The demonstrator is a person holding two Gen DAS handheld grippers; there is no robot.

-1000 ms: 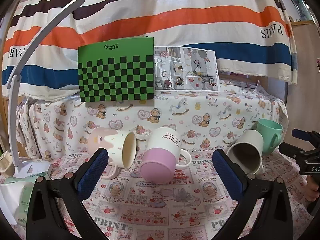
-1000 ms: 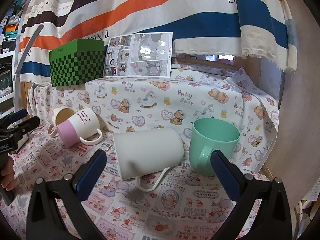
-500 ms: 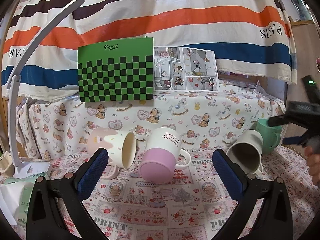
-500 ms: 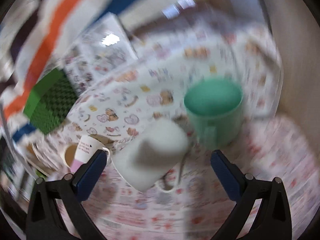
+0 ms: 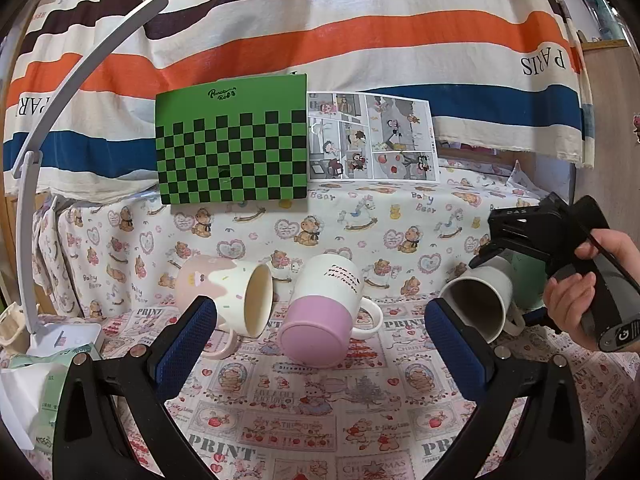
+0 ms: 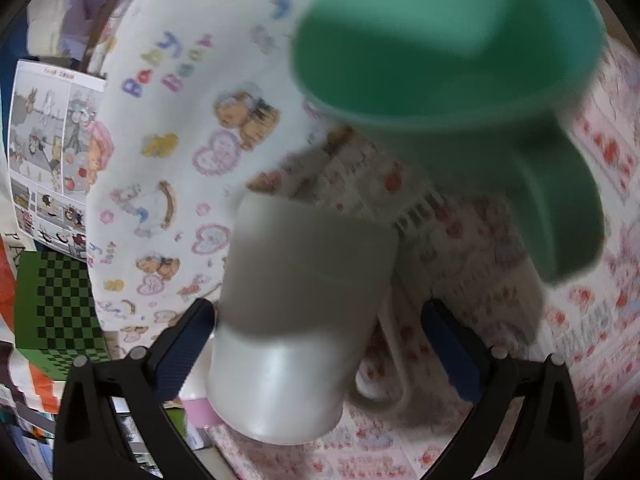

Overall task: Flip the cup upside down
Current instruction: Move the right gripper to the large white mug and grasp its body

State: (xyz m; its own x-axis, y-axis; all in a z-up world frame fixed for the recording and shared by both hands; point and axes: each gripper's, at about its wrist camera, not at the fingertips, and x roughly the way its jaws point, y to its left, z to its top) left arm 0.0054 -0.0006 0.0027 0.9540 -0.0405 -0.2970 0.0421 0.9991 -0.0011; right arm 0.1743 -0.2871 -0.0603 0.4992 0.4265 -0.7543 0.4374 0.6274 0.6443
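The bench [image 5: 320, 432], draped in a printed cartoon cloth with bears and strawberries, carried everything. Against the striped backdrop stood a green checkerboard-patterned board [image 5: 232, 148], my landmark, with a comic-strip sheet [image 5: 372, 138] touching its right edge. A curved white lamp arm [image 5: 60, 112] rose well to the left of the board.

Below the board, a cream mug with pink icing pattern [image 5: 236, 292] lay on its side, mouth facing right. Just right of it a white mug with a pink base [image 5: 324, 312] was tipped over, base toward the viewer. Further right of the board lay the grey-white cup [image 5: 480, 304], on its side with its dark mouth facing forward-left. A mint-green plastic mug [image 6: 460, 80] stood upright just behind that cup.

The left claw [image 5: 320, 332] hung open in front of the two left mugs, gripping nothing. The right claw [image 6: 320, 344], held in a hand [image 5: 580, 300] far right of the board, was spread wide, its blue-padded fingers [image 6: 188, 344] on either side of the grey-white cup [image 6: 296, 320], whether touching I cannot tell through the blur.
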